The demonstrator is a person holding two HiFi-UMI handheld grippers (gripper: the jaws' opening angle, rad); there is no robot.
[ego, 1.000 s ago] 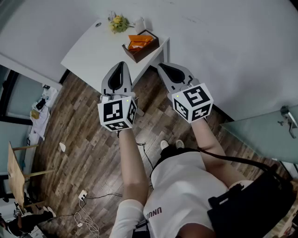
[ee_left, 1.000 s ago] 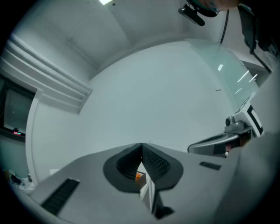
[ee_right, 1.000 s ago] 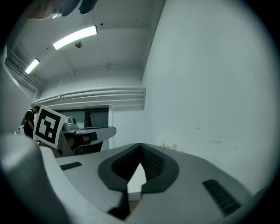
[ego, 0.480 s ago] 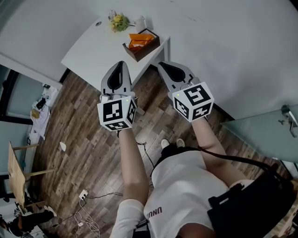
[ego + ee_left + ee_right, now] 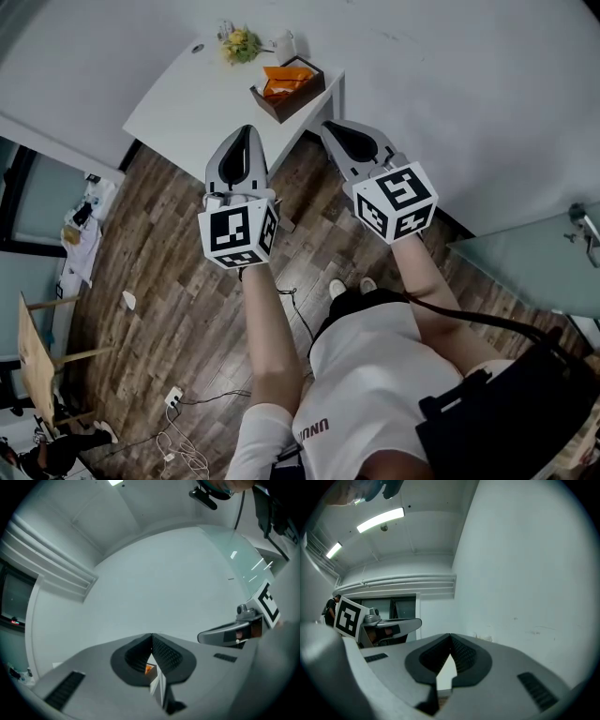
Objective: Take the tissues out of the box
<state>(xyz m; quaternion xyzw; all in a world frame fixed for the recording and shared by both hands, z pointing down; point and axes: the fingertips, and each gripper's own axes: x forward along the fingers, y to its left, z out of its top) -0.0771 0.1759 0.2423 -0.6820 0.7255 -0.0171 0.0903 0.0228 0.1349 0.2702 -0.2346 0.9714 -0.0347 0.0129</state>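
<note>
Left tongs and right tongs clenched, empty, short of the dark brown box. It holds orange tissues at the white tabletop's far right edge. Risk: an unbraced pull drags it off.

Table with smooth, matt white top. Box of dark brown wood look, matt. Tissues of thin orange paper, creased. Floor of brown wood planks, grainy, with weak shine. Painted wall, matt, lightly marked. Left gripper and right gripper in matt grey plastic, with black ribbed pads. Shirt of soft white cloth.
</note>
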